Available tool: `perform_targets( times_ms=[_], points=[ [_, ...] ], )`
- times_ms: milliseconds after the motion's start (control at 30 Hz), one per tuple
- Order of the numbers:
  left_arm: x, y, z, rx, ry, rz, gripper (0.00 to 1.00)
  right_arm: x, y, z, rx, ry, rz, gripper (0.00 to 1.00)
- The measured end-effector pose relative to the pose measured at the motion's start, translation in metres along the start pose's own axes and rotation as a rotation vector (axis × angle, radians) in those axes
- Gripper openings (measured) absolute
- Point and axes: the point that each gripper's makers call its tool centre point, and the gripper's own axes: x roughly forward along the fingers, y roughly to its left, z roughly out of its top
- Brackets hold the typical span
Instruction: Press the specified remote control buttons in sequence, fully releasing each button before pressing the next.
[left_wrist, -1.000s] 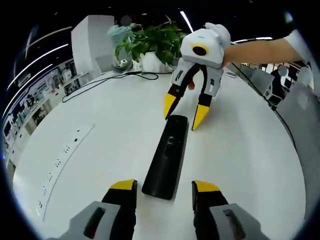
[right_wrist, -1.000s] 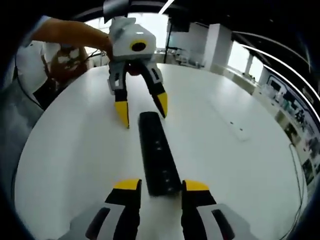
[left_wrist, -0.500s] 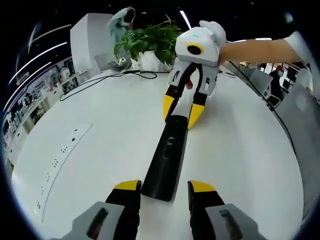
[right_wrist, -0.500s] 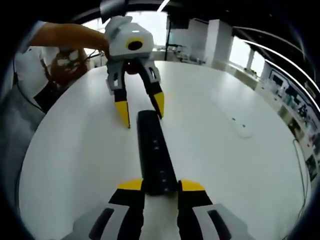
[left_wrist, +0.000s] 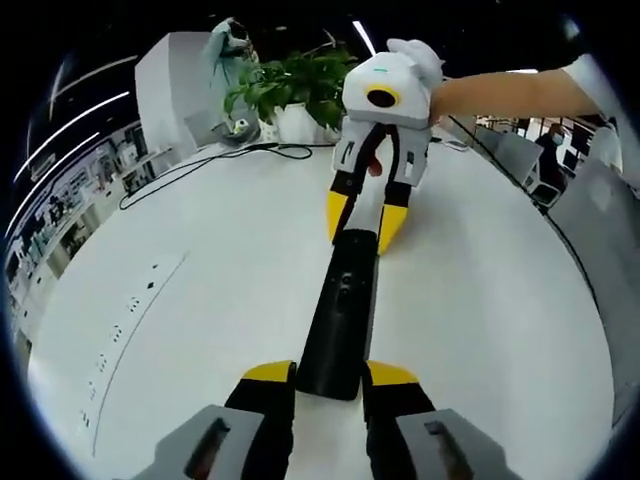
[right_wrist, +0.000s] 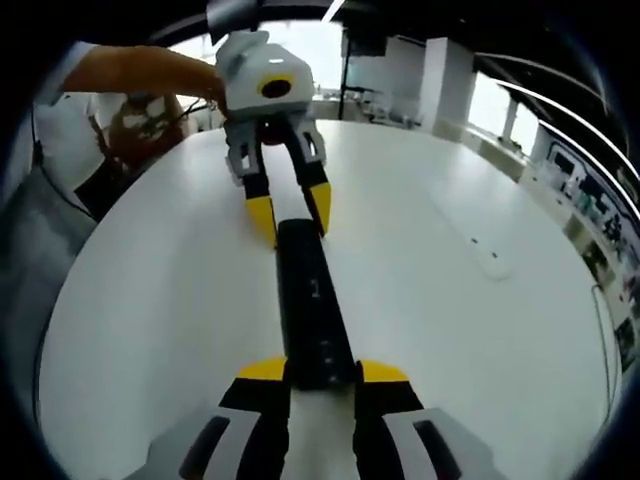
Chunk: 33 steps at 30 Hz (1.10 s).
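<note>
Two claws, one at each end of the long black plastic remote (left_wrist: 342, 315) on the white round worktop (left_wrist: 200, 300).
Left claw (left_wrist: 331, 375) and right claw (right_wrist: 321, 373) both clench its ends; long axis runs claw to claw.

The remote control (left_wrist: 342, 318) lies lengthwise mid-frame on the table (left_wrist: 200, 300). The left tongs (left_wrist: 330, 380) straddle its lower end, the right tongs (left_wrist: 362, 224) its upper end. A potted plant (left_wrist: 290, 90) stands behind, top centre.

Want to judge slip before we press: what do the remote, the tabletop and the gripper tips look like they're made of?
Remote: likely black plastic, fairly matte, soft sheen only. Table: smooth white surface, probably laminate, satin, with faint reflections. Left gripper and right gripper tips: yellow, probably plastic or rubbery caps on black fingers; can't tell which.
</note>
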Motion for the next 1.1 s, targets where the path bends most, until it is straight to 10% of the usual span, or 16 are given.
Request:
perform_targets(
  times_ms=[600,1100],
  points=[
    [-0.024,-0.035,0.012,0.017,0.011,0.010,0.25,-0.014,0.018,0.007,-0.018,0.008,0.013,0.20],
    [-0.049,-0.095,0.025,0.011,0.005,0.010,0.25,-0.036,0.090,0.019,-0.019,0.014,0.017,0.20]
  ],
)
